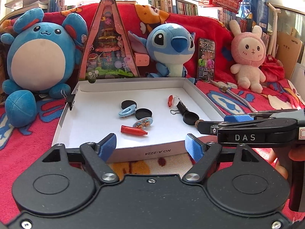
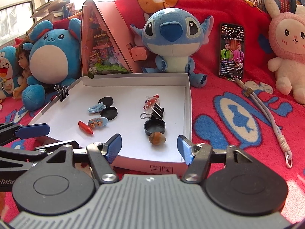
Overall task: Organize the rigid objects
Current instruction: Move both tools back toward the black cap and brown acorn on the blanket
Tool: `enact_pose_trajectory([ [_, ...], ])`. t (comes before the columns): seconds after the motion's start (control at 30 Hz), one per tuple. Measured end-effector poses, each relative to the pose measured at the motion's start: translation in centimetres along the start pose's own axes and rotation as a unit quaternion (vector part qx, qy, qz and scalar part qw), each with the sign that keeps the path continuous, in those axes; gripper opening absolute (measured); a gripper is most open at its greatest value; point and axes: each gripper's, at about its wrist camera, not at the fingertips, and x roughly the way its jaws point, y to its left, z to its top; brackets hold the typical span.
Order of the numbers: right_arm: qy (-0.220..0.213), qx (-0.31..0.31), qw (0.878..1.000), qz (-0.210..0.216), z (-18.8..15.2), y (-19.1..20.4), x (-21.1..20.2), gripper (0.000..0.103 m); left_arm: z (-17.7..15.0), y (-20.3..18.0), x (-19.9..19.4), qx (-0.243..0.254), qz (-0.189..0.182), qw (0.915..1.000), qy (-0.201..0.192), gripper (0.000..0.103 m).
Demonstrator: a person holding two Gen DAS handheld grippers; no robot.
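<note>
Both the left gripper (image 1: 151, 146) and right gripper (image 2: 149, 146) stand open and empty at the 6 o'clock edge of the white tray (image 1: 133, 153). Small items, including the red crayon (image 1: 133, 130), bottle caps and binder clip (image 2: 154, 111), lie grouped inside. Judged status: placement largely complete; final sorting may remain.

Strong daylight comes from the windows (image 2: 17, 13) far behind and above the left gripper (image 1: 151, 146), and the top of both views is burnt out to white. The white box (image 1: 91, 118) ahead is bright with only soft, short shadows. Focus is sharp, but the fisheye lens bends the edges and darkens the corners.
</note>
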Motion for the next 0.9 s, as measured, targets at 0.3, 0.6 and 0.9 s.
enact_pose_trajectory([
  [0.3, -0.017, -0.012, 0.999, 0.025, -1.5, 0.4, -3.3, 0.081, -1.8, -0.2, -3.7, 0.009, -0.024, 0.9996, -0.007, 0.08],
  [0.6, -0.032, -0.062, 0.997, 0.042, -3.2, 1.8, -6.1, 0.085, -4.0, -0.1, -6.2, 0.008, -0.034, 0.9994, 0.002, 0.08],
  [0.9, -0.026, -0.08, 0.995, 0.059, -5.8, 2.2, -8.5, 0.085, -6.4, 0.1, -8.3, 0.005, -0.039, 0.9991, 0.017, 0.08],
])
